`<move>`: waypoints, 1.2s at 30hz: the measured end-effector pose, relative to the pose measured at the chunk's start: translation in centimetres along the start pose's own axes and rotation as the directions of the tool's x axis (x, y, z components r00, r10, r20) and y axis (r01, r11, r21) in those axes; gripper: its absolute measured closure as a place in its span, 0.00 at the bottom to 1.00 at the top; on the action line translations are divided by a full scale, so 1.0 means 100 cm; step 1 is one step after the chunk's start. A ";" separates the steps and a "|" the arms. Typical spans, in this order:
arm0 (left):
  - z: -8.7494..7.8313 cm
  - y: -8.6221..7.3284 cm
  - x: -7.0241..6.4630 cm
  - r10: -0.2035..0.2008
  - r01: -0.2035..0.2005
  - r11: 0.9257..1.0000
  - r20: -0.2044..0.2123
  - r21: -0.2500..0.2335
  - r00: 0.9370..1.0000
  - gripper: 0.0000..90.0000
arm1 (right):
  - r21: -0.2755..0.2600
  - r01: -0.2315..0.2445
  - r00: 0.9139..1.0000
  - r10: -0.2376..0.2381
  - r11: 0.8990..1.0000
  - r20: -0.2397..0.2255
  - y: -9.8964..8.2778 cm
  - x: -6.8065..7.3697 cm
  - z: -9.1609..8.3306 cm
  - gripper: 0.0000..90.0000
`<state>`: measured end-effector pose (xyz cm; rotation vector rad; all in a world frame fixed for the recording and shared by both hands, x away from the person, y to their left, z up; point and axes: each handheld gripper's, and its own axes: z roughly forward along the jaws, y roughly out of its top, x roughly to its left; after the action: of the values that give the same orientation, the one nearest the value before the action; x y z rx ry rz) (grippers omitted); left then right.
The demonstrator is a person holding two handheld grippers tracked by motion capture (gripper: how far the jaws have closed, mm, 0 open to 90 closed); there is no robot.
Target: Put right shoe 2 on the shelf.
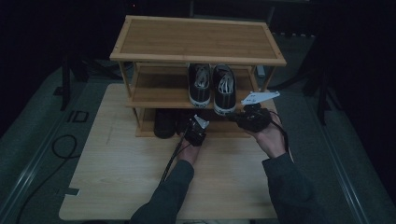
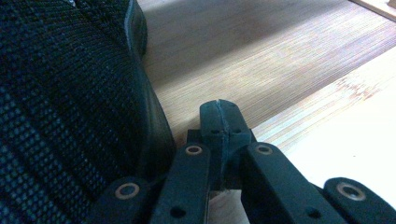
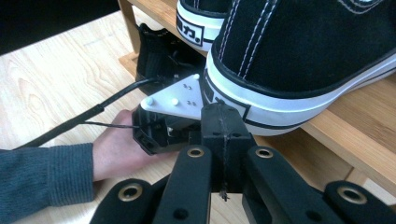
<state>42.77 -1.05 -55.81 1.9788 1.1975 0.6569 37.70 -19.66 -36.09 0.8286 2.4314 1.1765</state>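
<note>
1. Scanning left to right: the wooden shoe rack (image 1: 196, 39) sits at the far end of your bench (image 1: 116, 177); its top shelf is bare.
2. Bottom shelf, left part: a dark mesh shoe (image 1: 164, 122) lies there. In the left claw view that shoe (image 2: 70, 107) sits on the left, on the bottom shelf board (image 2: 261, 56).
3. Your left claw (image 1: 195, 125) is at the front edge of the bottom shelf, just beside the dark mesh shoe. Jaws are fully closed, pad against pad, nothing between them. In the left claw view its tip (image 2: 219, 112) is beside the shoe's sole; can't tell if it touches.
4. Middle shelf, right of centre: a pair of black canvas sneakers (image 1: 212, 86) with white laces and white soles, toes facing you, side by side.
5. Your right claw (image 1: 239, 117) is just below the front edge of the middle shelf, under the right sneaker's toe. Jaws fully closed, holding nothing. In the right claw view its tip (image 3: 223, 116) sits right at that sneaker's white toe rubber (image 3: 289, 112); contact unclear.
6. Same view: your left hand (image 3: 116, 149) grips the left claw lower down.
</note>
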 end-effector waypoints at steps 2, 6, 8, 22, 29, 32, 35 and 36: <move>0.000 0.000 0.000 0.001 -0.001 1.000 0.000 0.000 1.000 1.00 | 0.000 0.000 1.000 0.000 1.000 0.004 0.000 0.000 0.001 1.00; 0.000 0.000 0.000 0.000 0.000 1.000 0.001 0.000 1.000 1.00 | -0.006 -0.004 1.000 0.004 1.000 -0.005 0.002 0.001 0.006 1.00; 0.000 0.000 0.000 0.001 -0.001 1.000 -0.001 0.000 1.000 1.00 | -0.009 -0.001 1.000 0.001 1.000 0.000 0.004 0.001 0.007 1.00; 0.000 0.000 0.001 0.002 -0.002 1.000 -0.001 0.004 1.000 1.00 | 0.000 -0.009 0.999 0.009 1.000 0.039 0.009 -0.003 0.025 1.00; 0.000 0.000 0.001 0.002 -0.002 1.000 0.000 0.004 1.000 1.00 | 0.020 -0.003 0.999 0.003 1.000 0.043 0.010 -0.004 0.027 1.00; 0.000 0.000 0.001 0.002 -0.002 1.000 0.000 0.004 1.000 1.00 | 0.018 -0.008 0.999 0.007 1.000 0.043 0.009 -0.005 0.028 1.00; 0.000 0.000 0.000 0.001 -0.001 1.000 0.000 0.003 1.000 1.00 | 0.020 -0.006 0.999 0.006 1.000 0.046 0.009 -0.005 0.029 1.00; 0.000 0.000 0.000 0.001 -0.001 1.000 -0.001 0.003 1.000 1.00 | 0.020 -0.008 0.999 0.007 1.000 0.047 0.009 -0.006 0.029 1.00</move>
<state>42.75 -1.00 -55.79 1.9813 1.1990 0.6568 39.96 -17.77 -37.14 0.8623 2.4087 1.1240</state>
